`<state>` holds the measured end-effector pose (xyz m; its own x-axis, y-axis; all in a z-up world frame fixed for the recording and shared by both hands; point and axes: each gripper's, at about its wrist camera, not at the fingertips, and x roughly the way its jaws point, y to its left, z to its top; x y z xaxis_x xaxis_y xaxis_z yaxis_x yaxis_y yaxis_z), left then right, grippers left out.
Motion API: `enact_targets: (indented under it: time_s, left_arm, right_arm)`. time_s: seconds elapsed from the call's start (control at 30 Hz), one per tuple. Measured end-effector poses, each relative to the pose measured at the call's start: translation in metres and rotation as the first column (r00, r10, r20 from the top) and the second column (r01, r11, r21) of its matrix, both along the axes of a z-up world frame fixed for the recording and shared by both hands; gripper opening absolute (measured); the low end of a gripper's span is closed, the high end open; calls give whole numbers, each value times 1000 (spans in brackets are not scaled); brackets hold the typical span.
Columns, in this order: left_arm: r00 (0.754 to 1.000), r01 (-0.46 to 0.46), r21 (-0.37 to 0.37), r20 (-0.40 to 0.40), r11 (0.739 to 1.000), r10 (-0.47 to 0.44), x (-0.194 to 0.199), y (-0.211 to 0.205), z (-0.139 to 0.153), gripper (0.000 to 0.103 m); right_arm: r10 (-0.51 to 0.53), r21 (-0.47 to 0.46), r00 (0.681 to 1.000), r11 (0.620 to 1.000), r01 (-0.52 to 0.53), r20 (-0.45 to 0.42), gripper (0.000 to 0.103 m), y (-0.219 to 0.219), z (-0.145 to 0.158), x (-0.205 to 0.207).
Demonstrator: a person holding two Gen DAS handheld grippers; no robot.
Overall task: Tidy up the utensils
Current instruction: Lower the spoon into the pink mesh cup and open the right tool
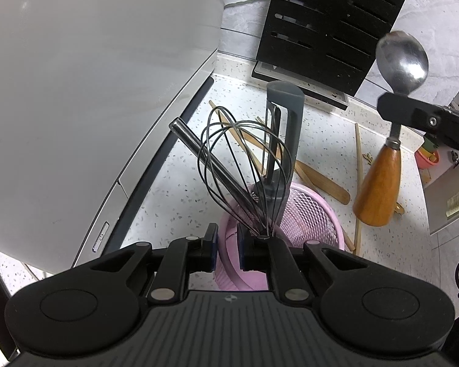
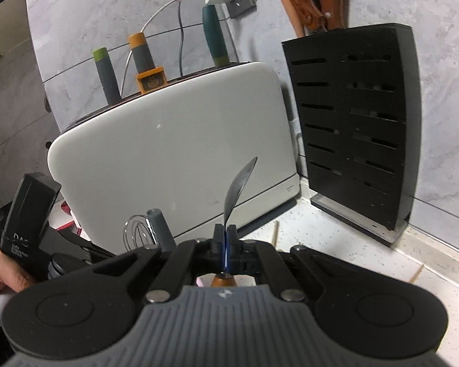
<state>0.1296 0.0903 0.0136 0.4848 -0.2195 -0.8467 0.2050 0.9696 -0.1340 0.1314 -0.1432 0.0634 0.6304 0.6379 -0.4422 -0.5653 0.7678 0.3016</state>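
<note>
1. Pink mesh plastic utensil basket [image 1: 309,211] sits low centre in the left wrist view; the left gripper [image 1: 228,249] is nearly closed, pinching its near rim.
2. Steel wire whisk [image 1: 244,168] and grey slotted spatula [image 1: 283,128] stand in it, leaning toward the upper frame.
3. The right gripper [image 2: 225,246], fully closed, clamps the thin neck of a wooden-handled steel scoop [image 1: 402,58], bowl up, handle hanging down.
4. At the right edge of that view, the scoop's long axis runs near vertical; the basket lies lower left of its handle.
</note>
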Motion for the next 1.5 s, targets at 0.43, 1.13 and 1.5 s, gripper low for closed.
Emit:
enact_targets:
  time_s: [0.43, 1.13, 1.5]
  left_arm:
    - [1000, 1, 1, -1, 1000, -1, 0, 0, -1, 13]
    - [1000, -5, -2, 2, 1000, 5, -1, 2, 0, 13]
    - [1000, -3, -6, 7, 1000, 3, -3, 3, 2, 13]
  right_arm:
    - [34, 77, 993, 996, -42, 110, 0, 23, 4, -15]
    - [199, -159, 966, 972, -173, 167, 0, 61, -33, -33]
    - [299, -314, 951, 913, -261, 79, 0, 77, -63, -39]
